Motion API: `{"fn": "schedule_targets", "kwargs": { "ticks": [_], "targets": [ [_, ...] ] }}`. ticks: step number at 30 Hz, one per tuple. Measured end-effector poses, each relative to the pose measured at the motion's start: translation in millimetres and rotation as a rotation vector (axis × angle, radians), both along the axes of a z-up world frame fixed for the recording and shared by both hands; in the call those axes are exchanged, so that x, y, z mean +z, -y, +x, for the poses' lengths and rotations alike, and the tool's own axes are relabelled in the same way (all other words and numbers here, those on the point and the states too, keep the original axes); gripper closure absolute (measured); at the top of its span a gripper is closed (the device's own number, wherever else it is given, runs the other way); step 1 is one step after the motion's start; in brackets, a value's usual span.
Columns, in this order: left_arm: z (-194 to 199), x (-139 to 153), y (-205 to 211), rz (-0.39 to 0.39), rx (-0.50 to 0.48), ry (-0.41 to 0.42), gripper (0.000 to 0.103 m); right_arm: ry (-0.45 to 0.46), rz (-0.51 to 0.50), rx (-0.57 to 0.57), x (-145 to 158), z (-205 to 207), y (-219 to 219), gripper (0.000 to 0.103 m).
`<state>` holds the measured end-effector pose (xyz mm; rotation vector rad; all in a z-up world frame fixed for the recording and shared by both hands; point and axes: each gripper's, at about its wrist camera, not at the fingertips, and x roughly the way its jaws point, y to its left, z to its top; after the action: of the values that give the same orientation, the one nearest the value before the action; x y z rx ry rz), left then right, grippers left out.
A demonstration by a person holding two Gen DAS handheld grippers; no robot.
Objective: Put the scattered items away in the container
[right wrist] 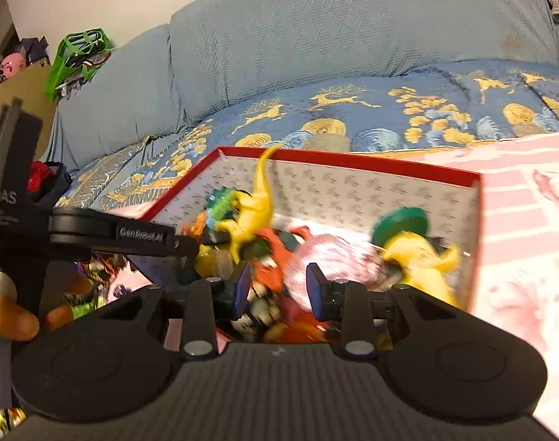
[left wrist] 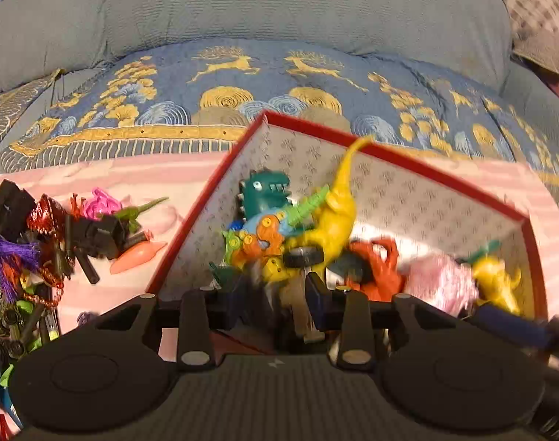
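Both the left gripper [left wrist: 275, 294] and right gripper [right wrist: 277, 290] hover, jaws spread and empty, above the red-rimmed box [left wrist: 444, 174] (already crowded with toys), a scattered pile [left wrist: 40, 242] lying outside its left edge.

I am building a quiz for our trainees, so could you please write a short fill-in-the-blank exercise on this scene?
1. The box has a ____ rim.
2. The long-necked dinosaur inside the box is ____.
3. The loose pile of toys lies on a ____ cloth.
4. The sofa behind has gold ____ on its seat cover.

Missing words: red; yellow; pink; deer
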<state>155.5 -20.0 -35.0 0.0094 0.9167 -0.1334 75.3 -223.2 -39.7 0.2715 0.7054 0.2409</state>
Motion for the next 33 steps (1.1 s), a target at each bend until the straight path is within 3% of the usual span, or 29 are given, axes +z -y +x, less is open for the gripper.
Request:
{"fn": "schedule_targets", "kwargs": {
  "ticks": [3,6,10,14,17,19,21,22,24,27,30,33],
  "targets": [
    [-9,-1,10,0.039,-0.006,-0.029,0.059,-0.043,-0.014,-0.028,-7,-11,17,0.071],
    [-18,1,18,0.039,-0.014,-0.061,0.058,-0.048,-0.104,-0.081,-8,-24,28,0.080],
    [-30,1,30,-0.010,-0.011,-0.092,0.057,-0.106,-0.238,-0.080,-5,-20,35,0.103],
    [-51,1,52,-0.022,-0.051,-0.113,0.055,-0.154,-0.314,-0.118,-6,-12,50,0.103],
    [-61,-1,58,-0.100,-0.060,-0.144,0.052,-0.147,-0.364,-0.154,-8,-11,62,0.103],
    [-64,-5,57,-0.105,-0.024,-0.158,0.059,-0.139,-0.388,-0.175,-9,-10,69,0.103],
    [-72,-2,52,-0.141,-0.020,-0.131,0.060,-0.123,-0.371,-0.177,-6,-12,72,0.103],
    [-78,3,47,-0.179,-0.031,-0.108,0.060,-0.102,-0.342,-0.179,-1,-16,72,0.094],
    [-91,14,38,-0.233,-0.046,-0.058,0.059,-0.047,-0.294,-0.168,11,-25,67,0.087],
    [-105,32,14,-0.271,-0.024,0.012,0.057,0.023,-0.195,-0.118,27,-37,43,0.085],
    [-116,43,-32,-0.299,0.086,0.068,0.055,0.076,-0.099,-0.045,39,-48,7,0.079],
    [-120,46,-78,-0.242,0.221,0.110,0.051,0.105,-0.041,0.063,48,-56,-35,0.076]
  ]
}}
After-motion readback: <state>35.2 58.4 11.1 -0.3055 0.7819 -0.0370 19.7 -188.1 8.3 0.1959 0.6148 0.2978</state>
